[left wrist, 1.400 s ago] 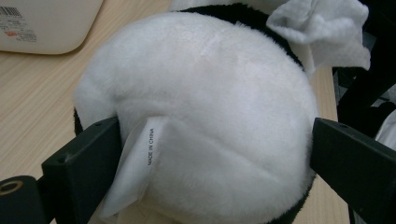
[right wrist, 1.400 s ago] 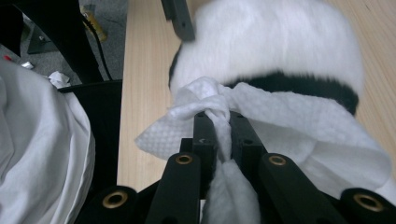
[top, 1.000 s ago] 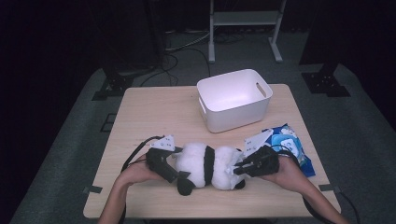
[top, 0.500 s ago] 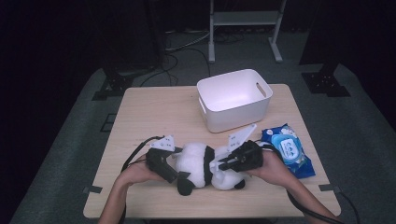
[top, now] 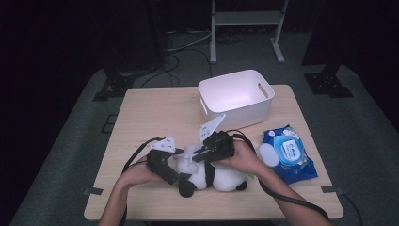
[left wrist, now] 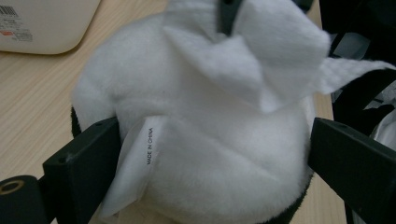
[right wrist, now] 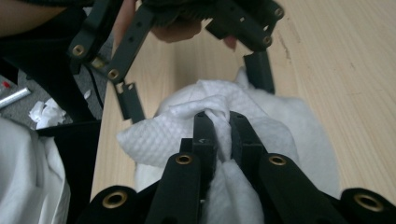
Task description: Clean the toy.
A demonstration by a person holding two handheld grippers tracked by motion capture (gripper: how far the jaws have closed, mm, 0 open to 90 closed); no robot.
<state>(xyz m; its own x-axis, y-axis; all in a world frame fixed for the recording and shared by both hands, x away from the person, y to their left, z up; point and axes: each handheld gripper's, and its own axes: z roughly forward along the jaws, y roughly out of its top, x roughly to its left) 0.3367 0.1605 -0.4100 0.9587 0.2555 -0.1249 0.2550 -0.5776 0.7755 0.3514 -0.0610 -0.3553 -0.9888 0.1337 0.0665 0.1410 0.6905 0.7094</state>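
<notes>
Here, a black-and-white plush panda toy [top: 211,174] lies on its side near the front edge of the pale wooden table [top: 155,113], between the person's two hands; the left gripper [top: 175,173] has its black jaws spread wide round the panda's white body, one jaw against each flank in the left gripper view, so it holds the toy; a small sewn label [left wrist: 149,149] sticks out of the fur beside the left jaw; the right gripper [top: 195,158] lies over the panda from the other side, its jaws nearly together and pinched on a crumpled white wet wipe [right wrist: 187,126], which is pressed against the top of the plush in the right gripper view and drapes over the white fur [left wrist: 261,70] in the left gripper view; beyond the panda stands a white rectangular plastic bin [top: 235,96] with handle slots, toward the table's far side; to the right of the toy lies a blue pack of wet wipes [top: 291,155] with a white flip lid, just beside the right hand [top: 244,157].
</notes>
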